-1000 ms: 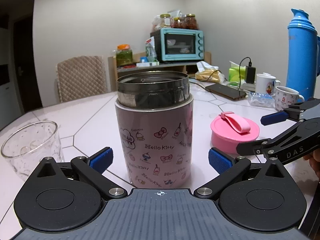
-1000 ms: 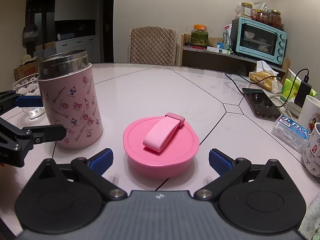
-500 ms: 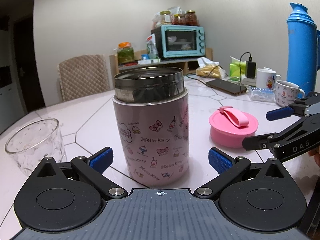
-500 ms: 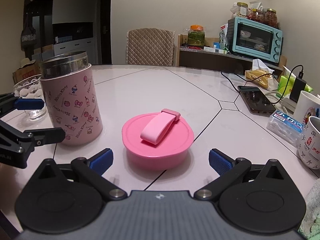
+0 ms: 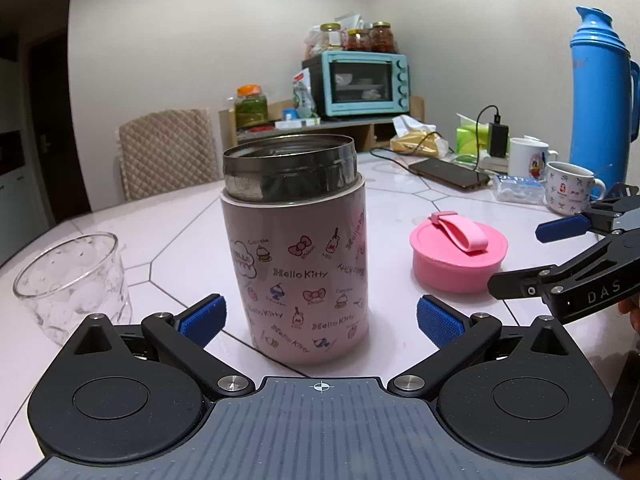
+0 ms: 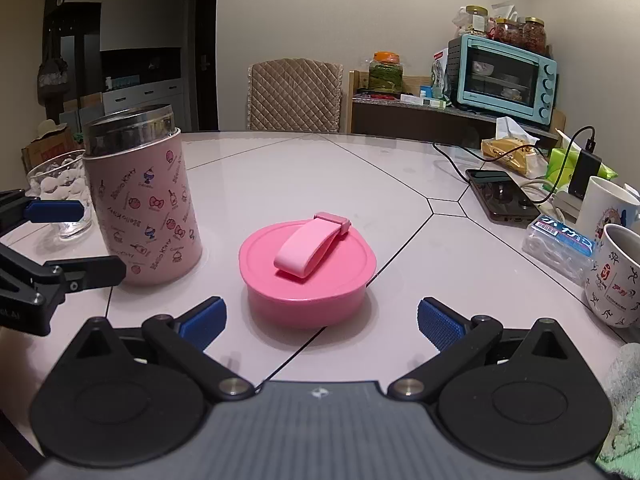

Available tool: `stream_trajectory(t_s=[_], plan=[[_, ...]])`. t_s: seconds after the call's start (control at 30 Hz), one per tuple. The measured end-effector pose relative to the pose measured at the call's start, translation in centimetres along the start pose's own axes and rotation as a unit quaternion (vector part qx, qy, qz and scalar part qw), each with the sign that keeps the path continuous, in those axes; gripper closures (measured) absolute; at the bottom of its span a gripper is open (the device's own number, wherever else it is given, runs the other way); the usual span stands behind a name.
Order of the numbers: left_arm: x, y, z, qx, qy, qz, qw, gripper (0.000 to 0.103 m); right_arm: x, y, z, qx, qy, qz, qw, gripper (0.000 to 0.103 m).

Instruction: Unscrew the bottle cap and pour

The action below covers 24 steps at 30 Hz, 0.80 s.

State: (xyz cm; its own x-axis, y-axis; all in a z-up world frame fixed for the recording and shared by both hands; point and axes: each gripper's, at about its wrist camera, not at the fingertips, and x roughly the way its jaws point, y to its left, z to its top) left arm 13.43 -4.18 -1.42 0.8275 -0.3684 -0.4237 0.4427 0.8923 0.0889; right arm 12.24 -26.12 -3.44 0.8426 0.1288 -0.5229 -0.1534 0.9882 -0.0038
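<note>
White table (image 6: 360, 168) tiles fill the kitchen room, with a blue oven (image 6: 504, 74) far at the back. On the table stands a pink bottle (image 5: 298, 256) with its metal top open. Its pink cap (image 6: 306, 270) lies flat on the table just to the right of it, not touching. A clear glass (image 5: 70, 280) sits to the left of the bottle. The left gripper (image 5: 318, 316) is opened wide, with the bottle between its blue pads. The right gripper (image 6: 320, 318) is opened wide too, near the cap, holding nothing.
</note>
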Motion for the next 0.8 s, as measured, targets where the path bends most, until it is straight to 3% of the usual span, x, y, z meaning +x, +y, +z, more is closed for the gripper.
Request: stream_trajectory(t_s=[0.8], plan=[[-3.8,-1.7,-0.7,-0.019,-0.019,0.008,0.9996,0.0,-6.0,0.6,-1.3,0.015,-0.056,-0.01,0.998,0.0]])
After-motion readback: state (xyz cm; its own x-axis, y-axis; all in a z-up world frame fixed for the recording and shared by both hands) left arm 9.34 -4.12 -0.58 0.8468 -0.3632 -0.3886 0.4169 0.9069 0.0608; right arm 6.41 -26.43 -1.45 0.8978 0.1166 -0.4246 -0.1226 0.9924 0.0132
